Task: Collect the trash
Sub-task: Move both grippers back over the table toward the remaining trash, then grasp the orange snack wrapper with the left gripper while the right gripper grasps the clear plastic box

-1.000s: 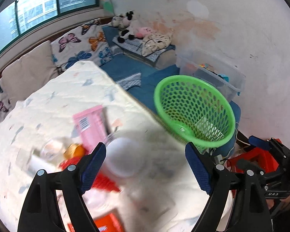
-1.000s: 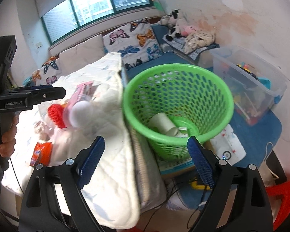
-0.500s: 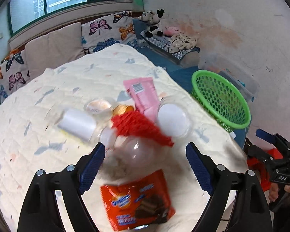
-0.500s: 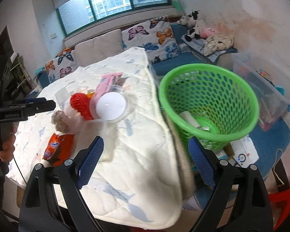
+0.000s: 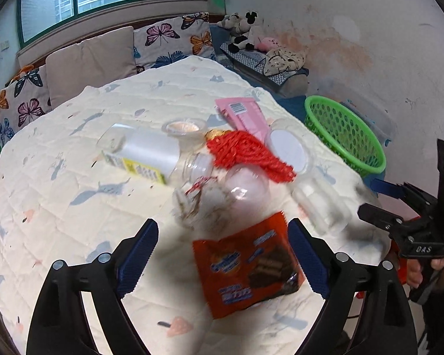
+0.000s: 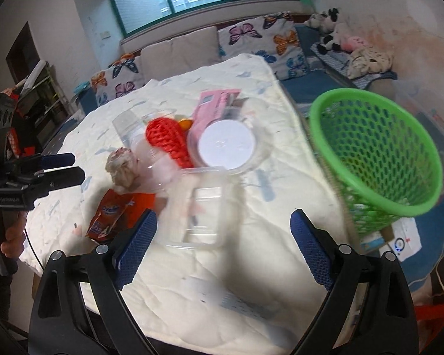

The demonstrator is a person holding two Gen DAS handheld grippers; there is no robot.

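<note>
fingers of the left gripper (image 5: 220, 254) spreading wider, empty; orange snack wrapper (image 5: 247, 264) lies just ahead between them on the desk (image 5: 74, 207). right gripper (image 6: 223, 236), also spreading, faces a clear tub (image 6: 199, 210).

My view blurs the clear tub (image 6: 199, 207) and crumpled wad (image 5: 192, 204). The basket (image 6: 376, 159) interior is smeared; its contents I cannot identify.
</note>
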